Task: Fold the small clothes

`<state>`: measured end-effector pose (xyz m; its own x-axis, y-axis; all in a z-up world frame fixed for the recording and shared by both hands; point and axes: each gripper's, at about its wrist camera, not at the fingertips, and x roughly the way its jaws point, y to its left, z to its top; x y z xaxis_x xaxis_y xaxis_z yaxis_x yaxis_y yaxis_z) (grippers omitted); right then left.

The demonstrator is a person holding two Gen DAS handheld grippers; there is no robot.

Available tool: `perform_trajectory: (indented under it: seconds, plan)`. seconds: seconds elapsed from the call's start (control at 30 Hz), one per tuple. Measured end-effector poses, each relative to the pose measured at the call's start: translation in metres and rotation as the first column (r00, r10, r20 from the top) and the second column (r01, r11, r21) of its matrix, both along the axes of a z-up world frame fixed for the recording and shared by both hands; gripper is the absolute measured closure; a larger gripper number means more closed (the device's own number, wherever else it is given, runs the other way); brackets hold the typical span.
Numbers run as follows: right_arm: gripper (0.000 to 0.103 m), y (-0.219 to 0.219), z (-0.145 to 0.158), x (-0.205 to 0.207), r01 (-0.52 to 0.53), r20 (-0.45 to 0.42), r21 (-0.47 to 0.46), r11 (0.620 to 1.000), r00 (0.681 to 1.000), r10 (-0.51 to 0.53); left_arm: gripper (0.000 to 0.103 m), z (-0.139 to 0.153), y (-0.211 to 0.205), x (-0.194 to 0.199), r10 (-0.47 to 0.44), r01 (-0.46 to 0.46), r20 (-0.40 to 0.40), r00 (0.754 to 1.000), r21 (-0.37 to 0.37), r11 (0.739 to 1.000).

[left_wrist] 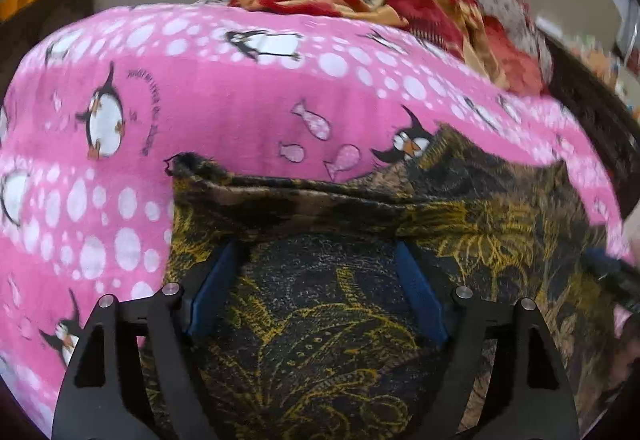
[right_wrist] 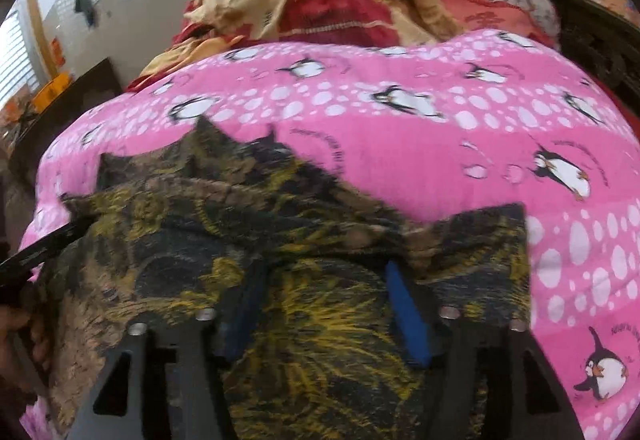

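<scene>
Both hand-held grippers — left (left_wrist: 316,272), right (right_wrist: 324,304) — stand spread, gripping nothing; dark patterned garment (left_wrist: 340,340) lies released — fold may spring open.

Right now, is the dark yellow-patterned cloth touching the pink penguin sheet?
Touching. The left wrist view shows the dark cloth lying flat on the pink sheet, no gap at its edges.
</scene>
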<state>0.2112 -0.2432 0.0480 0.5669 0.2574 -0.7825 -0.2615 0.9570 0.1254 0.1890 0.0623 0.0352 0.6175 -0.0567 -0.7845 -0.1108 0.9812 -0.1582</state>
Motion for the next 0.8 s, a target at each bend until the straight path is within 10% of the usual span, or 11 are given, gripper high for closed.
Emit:
perform_trajectory:
  seconds: [0.2, 0.37, 0.47, 0.63, 0.8]
  plan:
    - [0.043, 0.0, 0.056, -0.08, 0.018, 0.091, -0.06, 0.998, 0.996, -0.013, 0.023, 0.054, -0.01, -0.089, -0.053, 0.058, 0.067, 0.996, -0.082, 0.995]
    - [0.043, 0.009, 0.016, -0.141, 0.055, 0.01, -0.091, 0.994, 0.998, -0.054, 0.023, 0.003, -0.048, -0.144, -0.143, 0.139, -0.079, 0.987, -0.059, 0.989]
    - [0.042, 0.011, -0.013, -0.151, 0.097, 0.001, -0.148, 0.984, 0.995, -0.098, 0.023, 0.007, -0.063, -0.162, -0.179, 0.18, -0.021, 0.984, 0.071, 0.981]
    - [0.042, 0.03, 0.017, -0.168, 0.074, 0.132, -0.08, 0.994, 0.989, -0.063, 0.023, 0.03, -0.023, -0.217, -0.087, 0.095, 0.066, 0.994, -0.124, 0.988]
    - [0.042, 0.068, 0.005, -0.159, -0.011, 0.152, -0.132, 0.991, 0.988, 0.031, 0.023, 0.008, 0.026, -0.25, 0.074, -0.076, -0.019, 0.997, -0.323, 0.943]
